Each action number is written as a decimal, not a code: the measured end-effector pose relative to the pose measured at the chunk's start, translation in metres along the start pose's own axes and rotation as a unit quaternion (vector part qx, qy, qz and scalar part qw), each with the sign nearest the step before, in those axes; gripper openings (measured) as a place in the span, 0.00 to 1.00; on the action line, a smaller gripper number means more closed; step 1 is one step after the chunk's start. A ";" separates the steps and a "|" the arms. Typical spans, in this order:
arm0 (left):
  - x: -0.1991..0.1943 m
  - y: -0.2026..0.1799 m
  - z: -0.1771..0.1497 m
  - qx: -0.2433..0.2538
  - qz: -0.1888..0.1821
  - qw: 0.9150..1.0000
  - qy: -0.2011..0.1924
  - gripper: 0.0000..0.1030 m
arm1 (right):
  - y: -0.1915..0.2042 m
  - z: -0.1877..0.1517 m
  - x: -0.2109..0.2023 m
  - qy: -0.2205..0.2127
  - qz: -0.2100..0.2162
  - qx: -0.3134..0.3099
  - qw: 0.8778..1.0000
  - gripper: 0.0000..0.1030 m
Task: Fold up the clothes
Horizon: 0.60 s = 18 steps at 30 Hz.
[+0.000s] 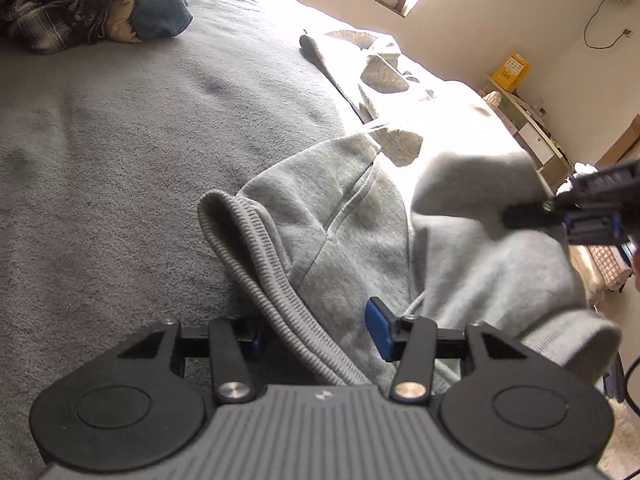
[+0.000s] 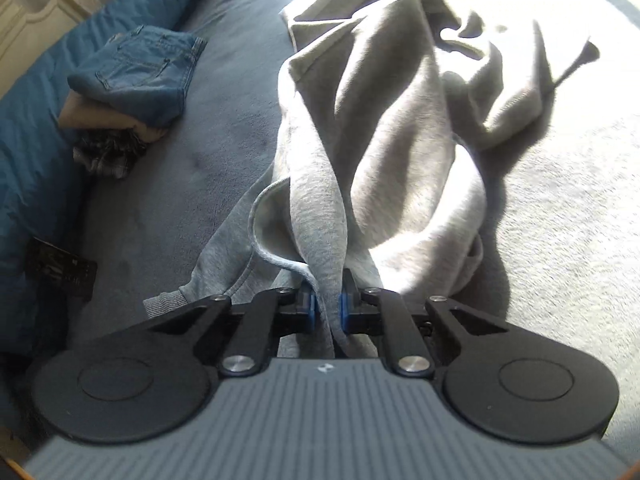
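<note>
A light grey hooded sweatshirt (image 1: 352, 216) lies crumpled on the grey bed blanket (image 1: 120, 184). Its ribbed hem (image 1: 260, 264) runs between the fingers of my left gripper (image 1: 316, 334), which stands open around it, the blue pads wide apart. My right gripper (image 2: 327, 308) is shut on a bunched fold of the sweatshirt (image 2: 392, 128), which stretches away from it in sunlight. The left wrist view shows the right gripper (image 1: 520, 216) at the right edge, lifting that fold.
Folded jeans (image 2: 140, 72) sit on beige and plaid garments (image 1: 52, 12) at the far side of the bed. A blue quilt (image 2: 32, 140) lies along the bed, with a black flat object (image 2: 60, 272) beside it. A shelf with a yellow box (image 1: 510, 72) stands by the wall.
</note>
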State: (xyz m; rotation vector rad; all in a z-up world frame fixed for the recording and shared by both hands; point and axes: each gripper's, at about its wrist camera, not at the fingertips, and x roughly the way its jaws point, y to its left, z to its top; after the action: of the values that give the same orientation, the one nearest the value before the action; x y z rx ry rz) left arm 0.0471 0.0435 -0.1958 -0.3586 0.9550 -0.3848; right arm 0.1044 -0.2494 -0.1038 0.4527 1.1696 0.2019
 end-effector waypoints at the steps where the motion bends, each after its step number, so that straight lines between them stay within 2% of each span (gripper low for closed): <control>1: 0.001 0.002 0.001 -0.001 0.001 1.000 0.000 0.46 | -0.009 -0.009 -0.009 -0.009 0.004 0.017 1.000 0.08; 4: 0.000 0.005 -0.003 -0.001 0.006 1.000 -0.003 0.39 | -0.037 -0.037 -0.036 -0.034 0.015 0.067 0.997 0.08; 8: -0.002 0.001 0.000 -0.006 0.015 1.000 -0.013 0.25 | -0.070 -0.072 -0.067 -0.064 0.032 0.126 0.989 0.07; 11: -0.004 -0.005 0.011 0.002 0.017 0.999 -0.038 0.20 | -0.067 -0.080 -0.069 -0.076 0.052 0.133 0.987 0.07; 18: -0.036 0.000 0.053 0.011 0.035 0.993 -0.114 0.16 | -0.040 -0.085 -0.074 -0.087 0.108 0.123 0.983 0.07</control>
State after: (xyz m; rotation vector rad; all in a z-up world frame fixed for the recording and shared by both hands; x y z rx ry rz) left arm 0.0727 0.0672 -0.1424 -0.3404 0.7374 -0.2821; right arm -0.0058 -0.2936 -0.0864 0.8015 0.9760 0.2021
